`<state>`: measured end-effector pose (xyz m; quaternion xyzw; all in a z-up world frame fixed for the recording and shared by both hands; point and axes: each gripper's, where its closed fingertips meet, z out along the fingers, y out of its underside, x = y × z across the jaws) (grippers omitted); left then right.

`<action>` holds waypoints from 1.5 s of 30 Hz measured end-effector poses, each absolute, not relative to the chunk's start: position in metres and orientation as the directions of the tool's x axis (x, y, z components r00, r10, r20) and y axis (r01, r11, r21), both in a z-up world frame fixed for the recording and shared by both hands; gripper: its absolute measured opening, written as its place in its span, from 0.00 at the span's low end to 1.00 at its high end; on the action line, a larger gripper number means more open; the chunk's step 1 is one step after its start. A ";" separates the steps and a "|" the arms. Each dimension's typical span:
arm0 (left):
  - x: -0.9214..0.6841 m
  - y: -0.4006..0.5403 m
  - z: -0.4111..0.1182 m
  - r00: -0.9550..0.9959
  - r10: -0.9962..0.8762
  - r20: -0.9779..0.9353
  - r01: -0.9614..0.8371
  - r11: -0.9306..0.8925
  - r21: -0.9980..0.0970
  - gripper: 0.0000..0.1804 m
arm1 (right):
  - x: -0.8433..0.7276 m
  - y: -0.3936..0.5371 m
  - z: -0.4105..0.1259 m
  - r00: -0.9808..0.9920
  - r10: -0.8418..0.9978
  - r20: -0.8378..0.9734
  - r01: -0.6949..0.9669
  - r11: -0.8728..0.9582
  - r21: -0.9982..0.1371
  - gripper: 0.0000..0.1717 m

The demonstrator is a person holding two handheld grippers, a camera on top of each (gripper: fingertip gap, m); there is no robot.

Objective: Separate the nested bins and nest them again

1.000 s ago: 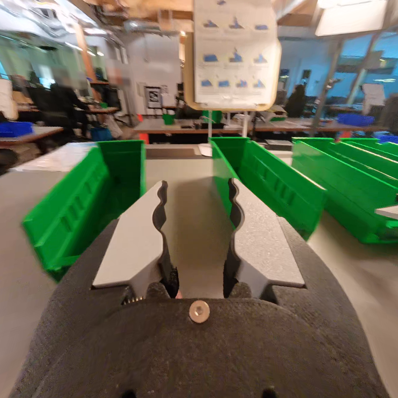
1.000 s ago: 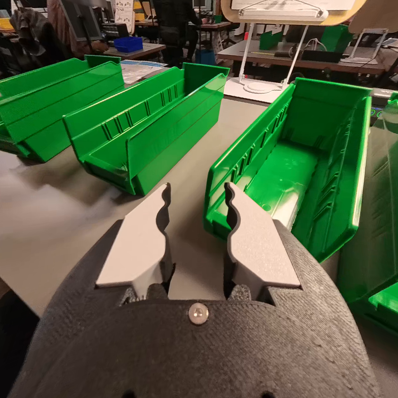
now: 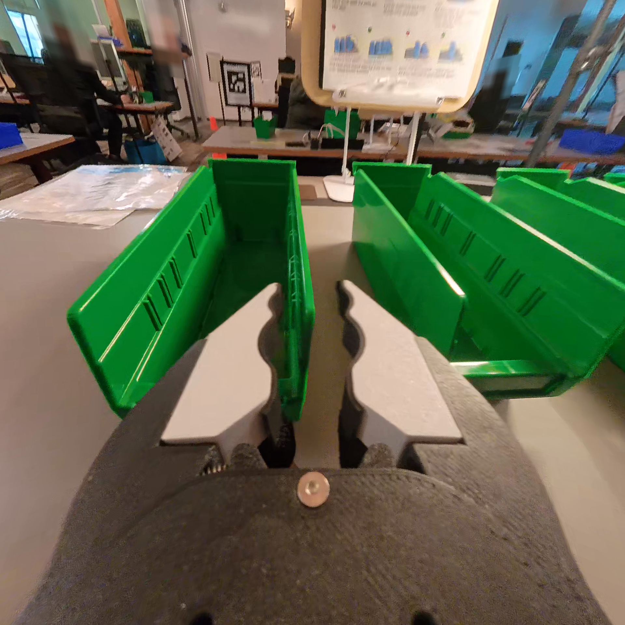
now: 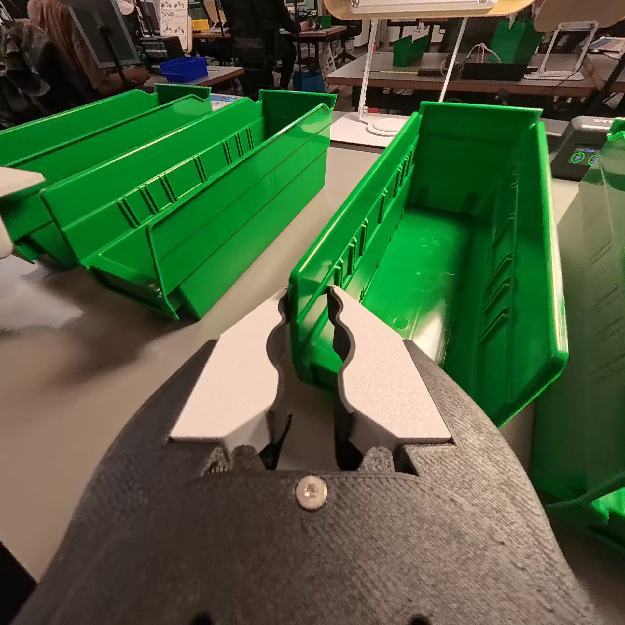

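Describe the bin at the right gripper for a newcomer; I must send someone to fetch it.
On the grey table, find the white stand base at the far edge. The green bin just before it stands right of two other green bins. Only it has the right gripper astride its near left wall and its shiny floor showing.

Open workshop: long desks (image 3: 304,145), white wall (image 3: 236,33), wooden posts (image 3: 115,30).

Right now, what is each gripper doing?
Left gripper: open, straddling a green bin wall, not clamped.
Right gripper: shut on another green bin's left wall.
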<state>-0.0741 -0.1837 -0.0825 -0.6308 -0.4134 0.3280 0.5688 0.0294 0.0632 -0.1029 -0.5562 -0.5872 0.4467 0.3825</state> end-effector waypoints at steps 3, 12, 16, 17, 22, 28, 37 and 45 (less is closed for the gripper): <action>-0.059 -0.185 -0.075 0.462 0.883 0.085 0.114 0.036 -0.993 0.33 | 0.028 0.061 -0.103 -0.109 0.993 -0.050 0.313 -0.014 -0.950 0.12; -0.012 -0.179 -0.056 0.539 0.841 0.039 -0.040 0.071 -0.997 0.36 | 0.019 0.050 -0.103 -0.119 0.993 -0.026 0.323 0.014 -0.946 0.13; -0.013 -0.174 -0.059 0.557 0.830 0.034 -0.019 0.054 -0.998 0.36 | 0.017 0.043 -0.103 -0.126 0.992 -0.029 0.326 0.014 -0.945 0.14; -0.014 -0.172 -0.061 0.568 0.822 0.042 0.000 0.050 -0.999 0.37 | 0.015 0.041 -0.103 -0.129 0.991 -0.028 0.329 0.017 -0.944 0.14; -0.014 -0.176 -0.061 0.594 0.797 0.108 0.035 0.109 -0.993 0.40 | 0.012 0.033 -0.101 -0.132 0.990 -0.042 0.326 0.003 -0.945 0.16; -0.012 -0.189 -0.063 0.589 0.801 0.111 0.048 0.102 -0.994 0.41 | 0.047 0.030 -0.077 -0.132 0.988 -0.080 0.266 -0.043 -0.963 0.28; -0.016 -0.189 -0.068 0.585 0.802 0.118 0.082 0.086 -0.993 0.42 | 0.093 0.116 0.003 0.040 0.999 -0.011 0.161 -0.018 -0.987 0.47; -0.016 -0.191 -0.068 0.589 0.795 0.145 0.093 0.111 -0.989 0.41 | 0.061 0.210 -0.002 0.166 0.985 -0.039 0.321 -0.091 -0.943 0.80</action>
